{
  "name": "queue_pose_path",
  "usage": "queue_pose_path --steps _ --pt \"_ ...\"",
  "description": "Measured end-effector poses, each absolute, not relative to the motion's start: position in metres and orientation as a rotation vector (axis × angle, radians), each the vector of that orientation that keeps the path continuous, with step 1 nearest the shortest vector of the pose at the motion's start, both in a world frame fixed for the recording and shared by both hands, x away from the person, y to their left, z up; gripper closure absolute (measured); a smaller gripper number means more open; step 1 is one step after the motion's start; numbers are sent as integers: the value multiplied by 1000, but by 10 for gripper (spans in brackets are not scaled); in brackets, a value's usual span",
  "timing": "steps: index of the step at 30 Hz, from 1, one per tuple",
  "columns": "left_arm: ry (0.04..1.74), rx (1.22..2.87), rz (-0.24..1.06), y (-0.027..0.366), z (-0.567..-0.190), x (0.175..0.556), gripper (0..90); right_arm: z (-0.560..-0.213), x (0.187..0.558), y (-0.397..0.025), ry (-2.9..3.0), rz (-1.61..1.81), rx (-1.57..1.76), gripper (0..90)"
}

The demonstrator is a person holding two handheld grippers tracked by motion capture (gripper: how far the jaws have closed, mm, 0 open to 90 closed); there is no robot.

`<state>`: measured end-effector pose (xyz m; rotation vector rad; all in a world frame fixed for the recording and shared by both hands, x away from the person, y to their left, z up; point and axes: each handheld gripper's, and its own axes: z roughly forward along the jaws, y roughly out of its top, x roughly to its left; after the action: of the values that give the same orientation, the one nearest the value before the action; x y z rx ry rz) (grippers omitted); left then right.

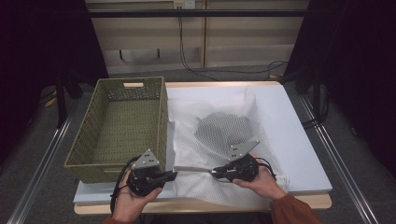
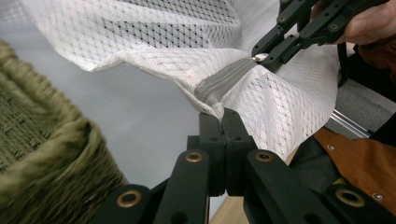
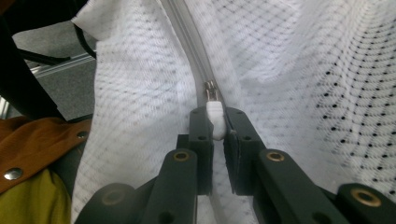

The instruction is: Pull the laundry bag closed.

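Observation:
A white mesh laundry bag [image 1: 224, 135] lies on the white table cover, with something dark showing through its middle. Its grey zipper [image 1: 191, 170] runs along the near edge, stretched between my two grippers. My left gripper [image 1: 173, 175] is shut on the bag's corner at the zipper's end [image 2: 217, 109]. Further right, my right gripper [image 1: 215, 173] is shut on the white zipper pull [image 3: 215, 119]. In the left gripper view the zipper [image 2: 224, 79] runs from my jaws up to the right gripper [image 2: 264, 58].
A green woven basket [image 1: 121, 126] stands at the table's left, its near wall close to my left gripper. The table's front edge [image 1: 201, 205] lies just below both hands. Dark floor and metal rails flank the table.

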<state>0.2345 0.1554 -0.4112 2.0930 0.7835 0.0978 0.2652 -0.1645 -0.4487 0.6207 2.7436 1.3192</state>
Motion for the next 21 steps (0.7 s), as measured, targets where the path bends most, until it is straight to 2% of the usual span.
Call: queue_pose_path --steps 21 --pt "784 2100 94 155 -412 233 893 -447 263 -170 2730 1303 625 826"
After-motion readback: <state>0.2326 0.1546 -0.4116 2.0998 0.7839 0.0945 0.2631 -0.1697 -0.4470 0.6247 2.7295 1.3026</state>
